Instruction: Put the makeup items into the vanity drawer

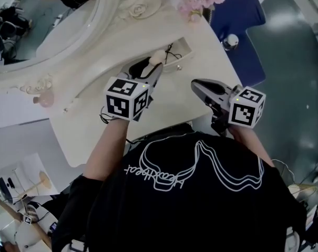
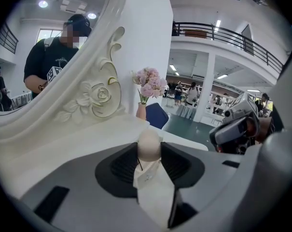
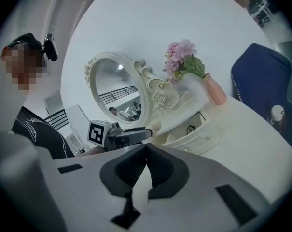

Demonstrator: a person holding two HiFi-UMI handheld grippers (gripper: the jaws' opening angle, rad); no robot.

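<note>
Looks like it's mid-job: the left gripper (image 1: 151,69) is pinching a beige egg-shaped sponge (image 2: 148,144) right beside the open vanity drawer (image 1: 184,58), which is already holding something small and black (image 1: 172,51), while the right gripper (image 3: 146,151) is idling pressed together, empty.

The white table (image 1: 193,43) bears an ornate mirror (image 1: 48,20) along its back edge and a pink flower vase (image 3: 214,90) near its far right corner.
</note>
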